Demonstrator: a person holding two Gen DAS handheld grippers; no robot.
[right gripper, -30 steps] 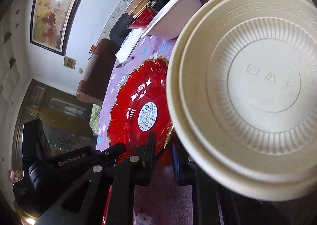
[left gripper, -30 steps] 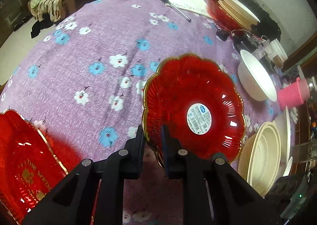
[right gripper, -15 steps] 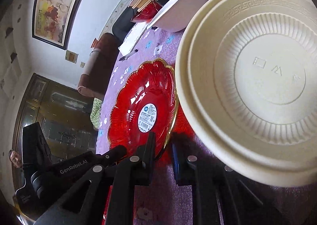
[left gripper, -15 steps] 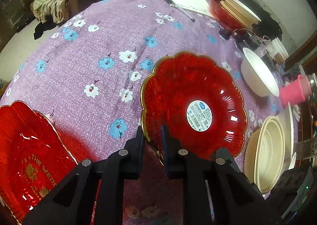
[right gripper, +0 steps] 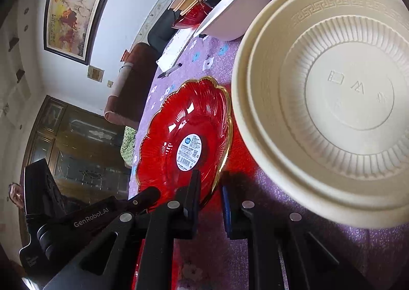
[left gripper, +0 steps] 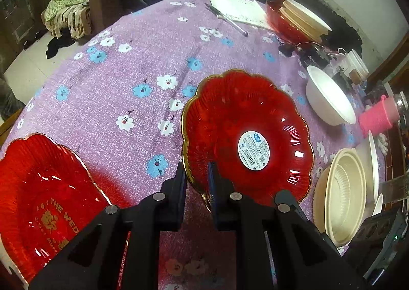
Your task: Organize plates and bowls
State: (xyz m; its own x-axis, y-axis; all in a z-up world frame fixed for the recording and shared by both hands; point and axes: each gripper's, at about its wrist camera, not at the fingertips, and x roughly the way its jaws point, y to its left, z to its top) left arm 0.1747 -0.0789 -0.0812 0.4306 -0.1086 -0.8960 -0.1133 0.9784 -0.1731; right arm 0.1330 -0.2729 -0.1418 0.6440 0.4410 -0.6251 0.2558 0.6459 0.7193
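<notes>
Change: red plate [left gripper: 245, 134] carried nearer second red dish [left gripper: 43, 195] at table's [left gripper: 122, 65] near-left edge.
Left gripper [left gripper: 196, 177]: clenched on red plate's rim.
Right gripper [right gripper: 208, 187]: clamped on cream bowl [right gripper: 332, 111].

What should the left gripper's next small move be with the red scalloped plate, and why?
Probably ease it leftward, toward the red gold-lettered tray lying on the purple floral tablecloth. The left gripper has its jaws shut on the near rim of the red scalloped gold-edged translucent plate, and that tray looks like the nearest matching piece to stack it on.
</notes>
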